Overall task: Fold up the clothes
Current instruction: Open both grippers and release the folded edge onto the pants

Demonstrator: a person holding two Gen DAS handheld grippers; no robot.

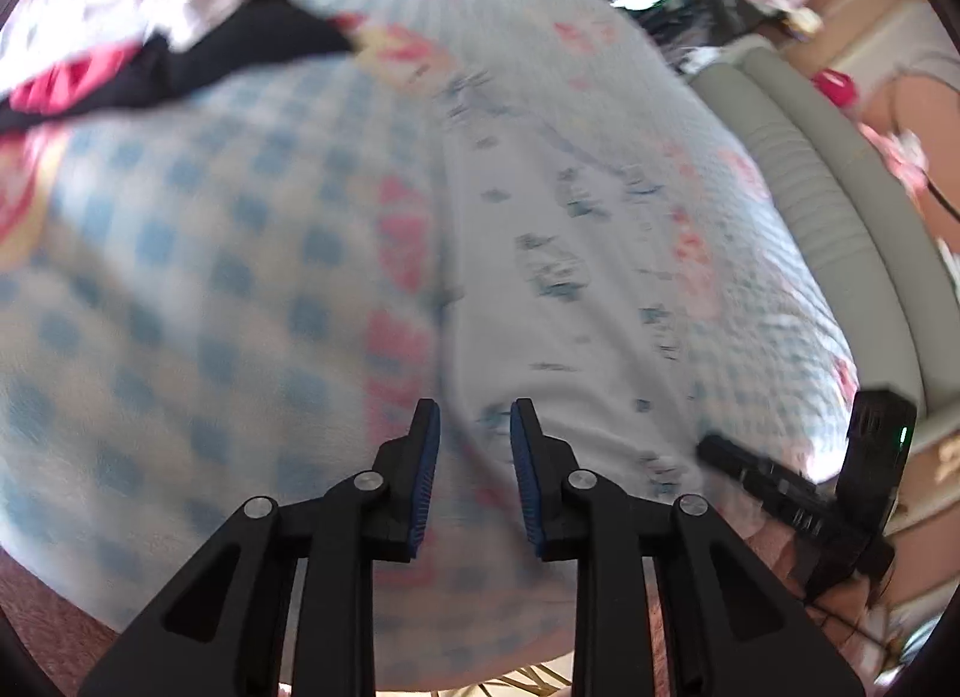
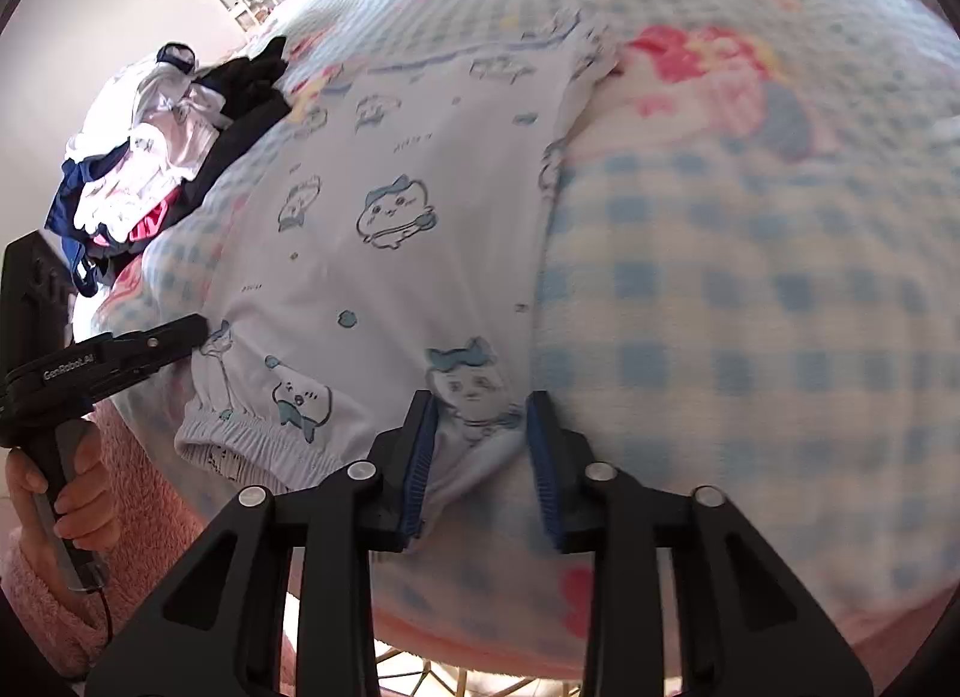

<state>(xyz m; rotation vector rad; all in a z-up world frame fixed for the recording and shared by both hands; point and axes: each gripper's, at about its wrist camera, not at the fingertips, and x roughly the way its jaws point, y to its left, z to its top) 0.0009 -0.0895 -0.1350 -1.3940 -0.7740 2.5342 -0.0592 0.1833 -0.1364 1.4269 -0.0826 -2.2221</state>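
A pale garment (image 2: 384,253) printed with blue cartoon figures lies flat on the bed, its elastic hem (image 2: 240,445) towards me. My right gripper (image 2: 480,415) hovers over the hem's right corner; that corner lies between the blue pads, which stand apart from it. In the left wrist view the garment (image 1: 570,277) is blurred. My left gripper (image 1: 474,427) stands open over its near left edge, and nothing is pinched. Each gripper shows in the other's view: the left gripper (image 2: 186,331) beside the garment's left edge, the right gripper (image 1: 714,448) at its right.
A blue-checked blanket with pink flowers (image 2: 750,307) covers the bed. A pile of mixed clothes (image 2: 150,168) sits at the far left, also seen as the clothes pile (image 1: 120,36). A grey padded bed edge (image 1: 810,187) runs along the right. A hand in a pink fleece sleeve (image 2: 72,493) holds the left gripper.
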